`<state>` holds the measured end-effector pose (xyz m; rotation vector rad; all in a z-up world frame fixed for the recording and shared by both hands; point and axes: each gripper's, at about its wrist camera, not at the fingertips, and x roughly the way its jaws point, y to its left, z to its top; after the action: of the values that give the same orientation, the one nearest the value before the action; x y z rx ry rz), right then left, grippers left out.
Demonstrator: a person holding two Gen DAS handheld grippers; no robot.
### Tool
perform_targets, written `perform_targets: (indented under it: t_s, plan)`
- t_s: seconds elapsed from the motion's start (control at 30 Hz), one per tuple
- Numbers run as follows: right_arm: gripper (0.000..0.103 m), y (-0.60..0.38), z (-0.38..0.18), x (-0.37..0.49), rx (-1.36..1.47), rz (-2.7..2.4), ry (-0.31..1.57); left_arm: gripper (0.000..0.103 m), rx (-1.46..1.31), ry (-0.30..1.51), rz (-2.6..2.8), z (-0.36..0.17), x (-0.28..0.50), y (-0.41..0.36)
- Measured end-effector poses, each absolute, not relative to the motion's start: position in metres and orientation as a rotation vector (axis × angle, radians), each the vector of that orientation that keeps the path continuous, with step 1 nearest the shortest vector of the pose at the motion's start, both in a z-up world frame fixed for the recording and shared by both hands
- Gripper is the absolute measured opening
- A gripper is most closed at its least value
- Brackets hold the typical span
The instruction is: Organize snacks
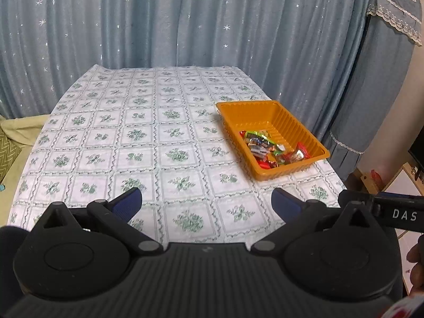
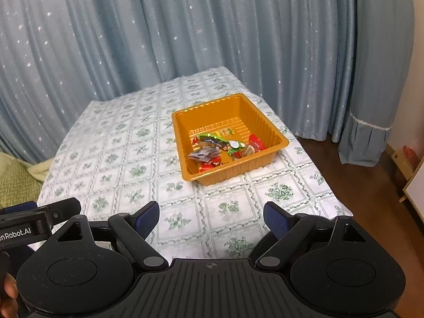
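Left wrist view: the left claw [image 1: 206, 201] stands spread wide, blue ribbed pads apart, nothing between them. It hangs over the near part of the table [image 1: 132, 132], which is draped in a white cloth printed with green floral squares. The orange ribbed plastic tray [image 1: 267, 106] sits toward the right edge of the table, well apart from this claw. A heap of small wrapped snacks [image 1: 270, 147], in red, green and silver foil, lies in the tray's near half; the far half is bare. No loose wrapper shows on the cloth, so I judge the gathering is largely done. The black body of the right-hand tool [image 1: 384, 206] cuts in from the right edge, just beside this claw. Pale blue curtains with silver stars [image 1: 159, 26] hang behind the table.

Right wrist view: the right claw [image 2: 212, 220] is likewise spread wide and empty, tilted down toward the cloth in front of the tray. From here the tray sits near the middle of the picture, slightly skewed to the table edge, with the wrappers bunched against its near wall. Probable reason for both claws hanging empty and short of the tray: nothing remains on the cloth to grasp. The left-hand tool [image 2: 34, 225] shows at the left edge, with a fingertip [image 2: 9, 291] below it.
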<state>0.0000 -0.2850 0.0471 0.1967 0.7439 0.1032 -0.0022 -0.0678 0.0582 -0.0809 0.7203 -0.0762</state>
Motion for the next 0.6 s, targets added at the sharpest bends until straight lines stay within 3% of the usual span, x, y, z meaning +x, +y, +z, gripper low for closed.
perform_targets:
  t_s: [0.6]
  plan:
    - [0.085, -0.263, 0.046, -0.025, 0.138, 0.12, 0.72, 0.103, -0.067, 0.708, -0.065, 0.054, -0.025, -0.068]
